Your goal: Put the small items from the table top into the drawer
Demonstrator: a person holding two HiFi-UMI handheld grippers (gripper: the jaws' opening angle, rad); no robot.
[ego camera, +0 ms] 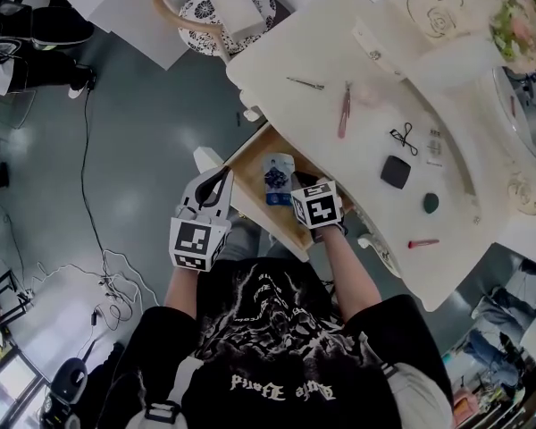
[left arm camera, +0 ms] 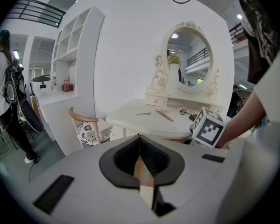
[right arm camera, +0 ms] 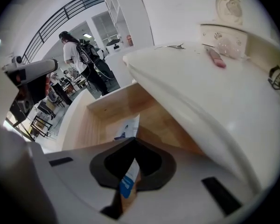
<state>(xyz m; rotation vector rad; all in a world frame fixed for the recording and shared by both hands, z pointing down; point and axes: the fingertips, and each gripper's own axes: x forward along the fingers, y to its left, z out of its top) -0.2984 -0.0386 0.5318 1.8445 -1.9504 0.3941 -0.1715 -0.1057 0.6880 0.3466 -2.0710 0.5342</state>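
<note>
The drawer [ego camera: 250, 166] stands pulled out from under the table [ego camera: 357, 195], and its wooden inside is open from above. At its left, the left gripper [ego camera: 223, 175] hangs just beside the drawer's corner, with its jaws pressed together and nothing between them. The right gripper [ego camera: 293, 186] is over the drawer, tilted down. It is clenched on a white and blue packet [ego camera: 277, 179] whose far end reaches into the drawer; whether it touches the bottom I cannot tell. The table's overhanging edge is close at this gripper's right. Further right on the table lie a pink stick [ego camera: 344, 111], a black square case [ego camera: 395, 172] and a red stick [ego camera: 422, 242], well apart. The person's arm hides the drawer's near end.
</note>
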